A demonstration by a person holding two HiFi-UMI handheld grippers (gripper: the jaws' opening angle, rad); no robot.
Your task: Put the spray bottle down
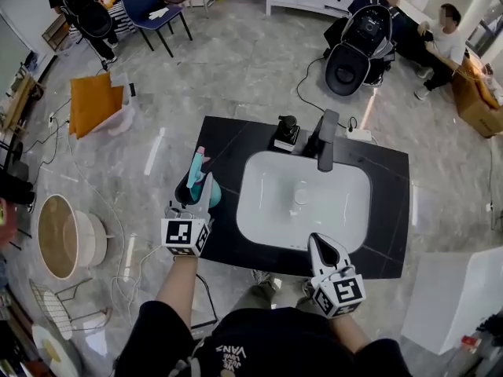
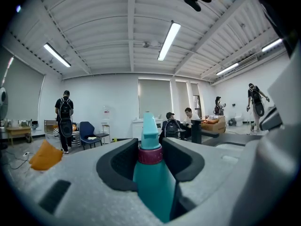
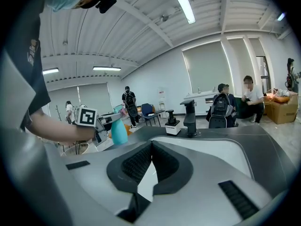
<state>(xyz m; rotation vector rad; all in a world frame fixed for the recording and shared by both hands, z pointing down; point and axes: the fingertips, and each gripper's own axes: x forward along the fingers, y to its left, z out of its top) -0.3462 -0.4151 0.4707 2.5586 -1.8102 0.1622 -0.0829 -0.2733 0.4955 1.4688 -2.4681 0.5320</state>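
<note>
Glossy black counter (image 1: 228, 246); left tool (image 2: 150, 145) pinching teal spray bottle (image 2: 151, 180); right tool (image 3: 151, 143) seemingly closed.

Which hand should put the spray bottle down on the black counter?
Left. The left gripper holds the bottle at the counter's left edge, so it only has to lower it. The right gripper is shut on nothing, at the sink's front.

Right gripper (image 3: 151, 144) fingers pinched together, empty, over the sink (image 3: 207, 149); left gripper (image 3: 113, 120) holds teal spray bottle (image 3: 119, 134) far left.
</note>
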